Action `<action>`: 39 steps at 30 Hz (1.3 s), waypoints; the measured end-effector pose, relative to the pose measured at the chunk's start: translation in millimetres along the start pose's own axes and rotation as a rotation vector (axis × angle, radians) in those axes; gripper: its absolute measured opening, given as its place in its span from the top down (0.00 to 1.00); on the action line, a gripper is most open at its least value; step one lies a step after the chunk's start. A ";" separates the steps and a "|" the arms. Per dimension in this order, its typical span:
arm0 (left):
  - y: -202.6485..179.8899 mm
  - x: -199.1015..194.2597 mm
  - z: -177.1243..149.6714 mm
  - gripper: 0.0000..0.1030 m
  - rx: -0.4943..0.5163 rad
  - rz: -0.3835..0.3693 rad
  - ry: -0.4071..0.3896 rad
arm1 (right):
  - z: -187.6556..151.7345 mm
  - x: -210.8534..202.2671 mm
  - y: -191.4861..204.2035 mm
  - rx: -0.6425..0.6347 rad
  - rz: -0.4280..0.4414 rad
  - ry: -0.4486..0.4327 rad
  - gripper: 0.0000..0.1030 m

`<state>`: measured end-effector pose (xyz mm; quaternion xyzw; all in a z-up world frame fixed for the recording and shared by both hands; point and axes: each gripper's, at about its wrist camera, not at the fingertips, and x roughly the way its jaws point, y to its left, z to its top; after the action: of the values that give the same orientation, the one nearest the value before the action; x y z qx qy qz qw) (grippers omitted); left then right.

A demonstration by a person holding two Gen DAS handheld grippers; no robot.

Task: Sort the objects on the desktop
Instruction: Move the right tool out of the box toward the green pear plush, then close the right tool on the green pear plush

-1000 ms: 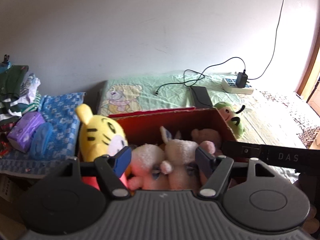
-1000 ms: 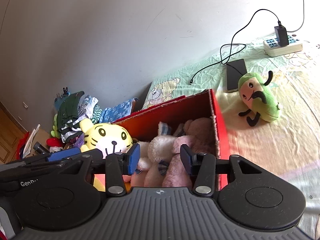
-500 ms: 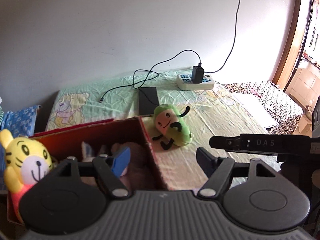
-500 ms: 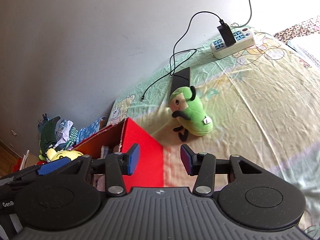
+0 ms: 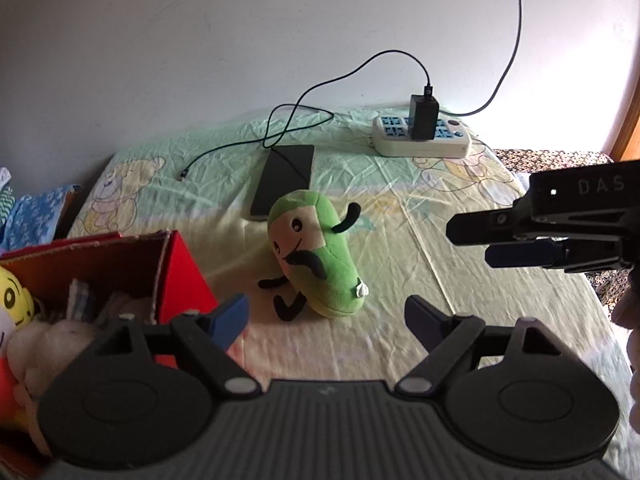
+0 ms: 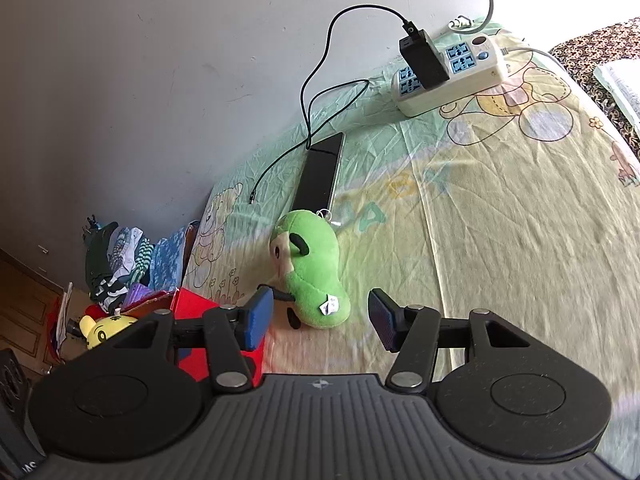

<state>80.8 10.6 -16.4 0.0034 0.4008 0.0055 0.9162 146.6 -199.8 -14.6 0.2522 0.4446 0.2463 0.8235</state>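
A green plush toy [image 5: 316, 256] [image 6: 310, 270] with a moustache and black limbs lies on the cartoon-print bed sheet [image 5: 400, 280], just right of a red box [image 5: 176, 276] [image 6: 192, 312]. The box holds a yellow tiger plush [image 5: 12, 300] [image 6: 106, 326] and several pale plush animals. My left gripper [image 5: 326, 316] is open and empty, hovering just short of the green toy. My right gripper [image 6: 320, 316] is open too, its fingers straddling the toy's near end without touching it. The right gripper also shows side-on in the left wrist view [image 5: 500, 236].
A black phone [image 5: 284, 180] [image 6: 320, 172] lies behind the green toy. A white power strip [image 5: 420, 136] [image 6: 448, 76] with a black charger and cable sits by the wall. Folded clothes [image 6: 120, 256] are piled left of the bed.
Both grippers swung right, away from over the red box, and closed in on the green plush toy. Both stayed open and empty throughout.
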 end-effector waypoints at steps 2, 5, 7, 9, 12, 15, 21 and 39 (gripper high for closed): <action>0.4 14.4 1.9 0.16 -0.035 0.002 0.031 | 8.5 10.8 -4.9 -0.002 0.019 0.028 0.45; -3.2 29.7 5.7 0.15 -0.045 0.051 0.028 | 17.0 29.4 -8.9 0.003 0.052 0.070 0.44; -3.6 38.5 8.6 0.13 -0.048 0.075 0.020 | 22.6 42.6 -10.9 0.009 0.070 0.094 0.44; -2.9 46.5 11.3 0.13 -0.055 0.090 0.018 | 27.3 53.9 -9.9 0.008 0.080 0.111 0.44; -0.8 58.1 13.9 0.13 -0.058 0.109 0.027 | 35.0 68.7 -6.1 -0.010 0.093 0.130 0.41; 2.0 69.1 15.6 0.13 -0.062 0.118 0.046 | 40.6 83.5 -2.7 -0.026 0.105 0.148 0.38; 7.2 89.0 18.8 0.20 -0.074 0.112 0.096 | 44.2 115.9 -3.4 -0.024 0.119 0.193 0.38; -14.0 107.7 29.2 0.42 -0.012 -0.011 0.133 | 44.3 144.5 -52.7 0.186 0.249 0.263 0.50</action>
<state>175.4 -2.1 -75.8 -0.0047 0.4609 0.0034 0.8874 264.0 -157.1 -114.7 0.3456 0.5345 0.3348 0.6948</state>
